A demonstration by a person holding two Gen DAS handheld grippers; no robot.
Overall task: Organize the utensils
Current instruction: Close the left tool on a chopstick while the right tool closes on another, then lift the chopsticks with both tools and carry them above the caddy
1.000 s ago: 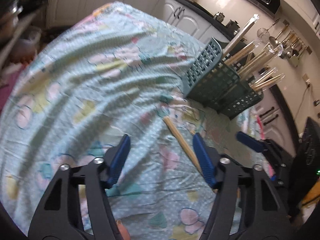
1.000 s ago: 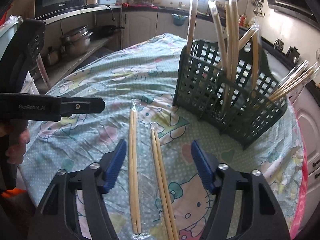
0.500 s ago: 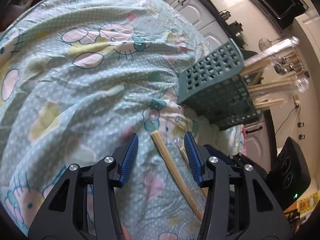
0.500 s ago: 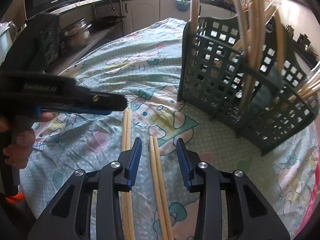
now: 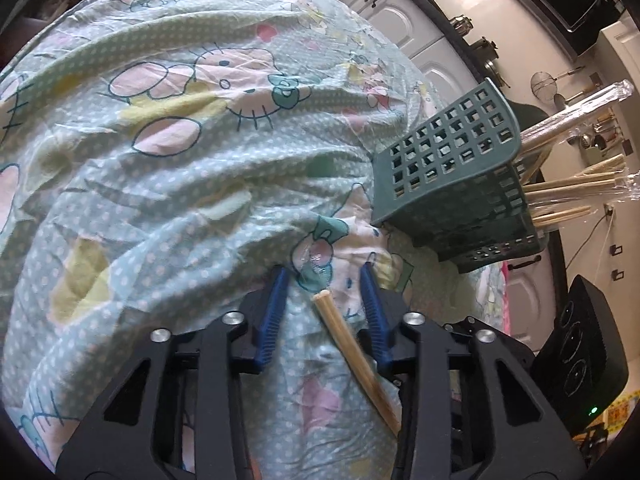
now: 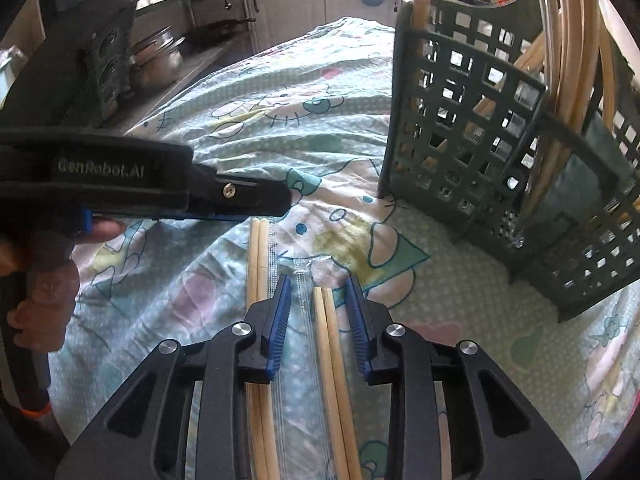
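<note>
Two pairs of wrapped chopsticks lie side by side on the patterned tablecloth (image 6: 280, 92), each sealed in a clear sleeve. My right gripper (image 6: 316, 284) is low over the cloth with its blue pads apart at a narrow gap, and the right-hand pair of chopsticks (image 6: 332, 344) runs between them; I see no pad pressing on the wood. The left-hand pair of chopsticks (image 6: 257, 264) lies just outside that gripper's left pad, parallel to the other pair.

My left gripper (image 5: 324, 276) is likewise low over the cloth, its pads parted at a narrow gap. In its own view one pair of chopsticks (image 5: 352, 352) slants between the pads, its blunt end pointing forward and its far end hidden under the right finger; neither pad appears to touch it. In the right wrist view the same gripper (image 6: 256, 208) enters from the left, its tip above the far ends of the left-hand pair, with my left hand (image 6: 44, 292) on the handle.

Ahead and to the right stands a green slotted basket (image 6: 472, 128), upright on the cloth, with more wrapped chopsticks (image 6: 568, 52) standing and leaning inside it. Their clear wrapper tips (image 5: 588, 108) fan out above the rim in the left wrist view. Kitchen cabinets (image 5: 400, 8) line the background
</note>
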